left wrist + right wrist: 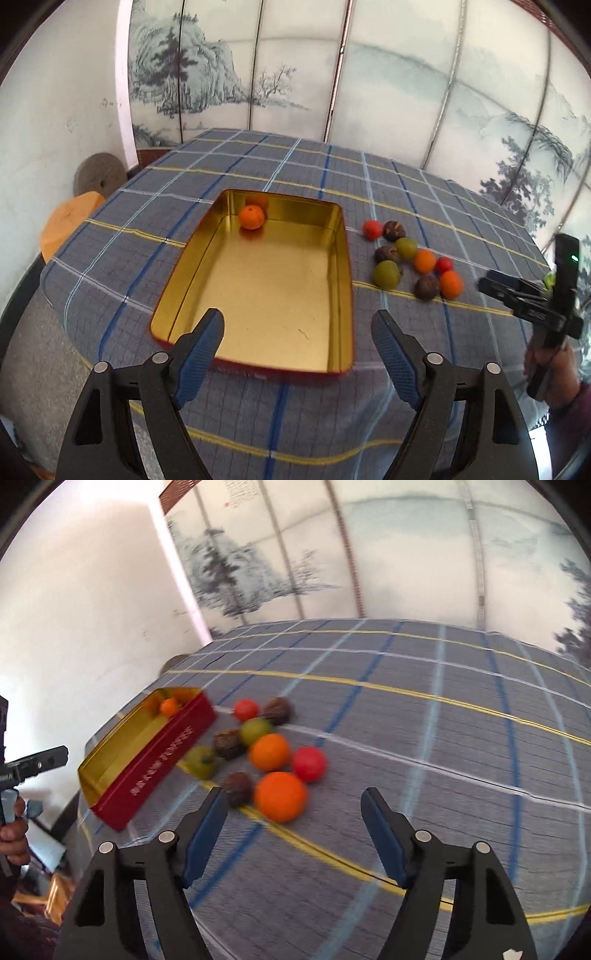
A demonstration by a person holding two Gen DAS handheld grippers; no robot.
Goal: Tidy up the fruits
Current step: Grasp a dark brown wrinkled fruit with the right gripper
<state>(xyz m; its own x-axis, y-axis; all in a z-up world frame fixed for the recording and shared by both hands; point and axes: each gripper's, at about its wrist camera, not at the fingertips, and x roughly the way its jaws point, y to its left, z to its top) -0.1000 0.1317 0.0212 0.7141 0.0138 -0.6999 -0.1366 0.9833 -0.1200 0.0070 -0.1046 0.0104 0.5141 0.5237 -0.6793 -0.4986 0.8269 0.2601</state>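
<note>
While one orange sits at the tin's far end, both tongs — left, right — gape empty, the loose fruit heaped at 12 o'clock of the right.

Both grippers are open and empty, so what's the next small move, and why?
Probably ease the right gripper forward around the nearest orange: it lies just ahead of the open jaws, and the tin holds only one orange so far.

Bright, even daylight; fisheye bends the edges, and the right wrist view is motion-blurred.
</note>
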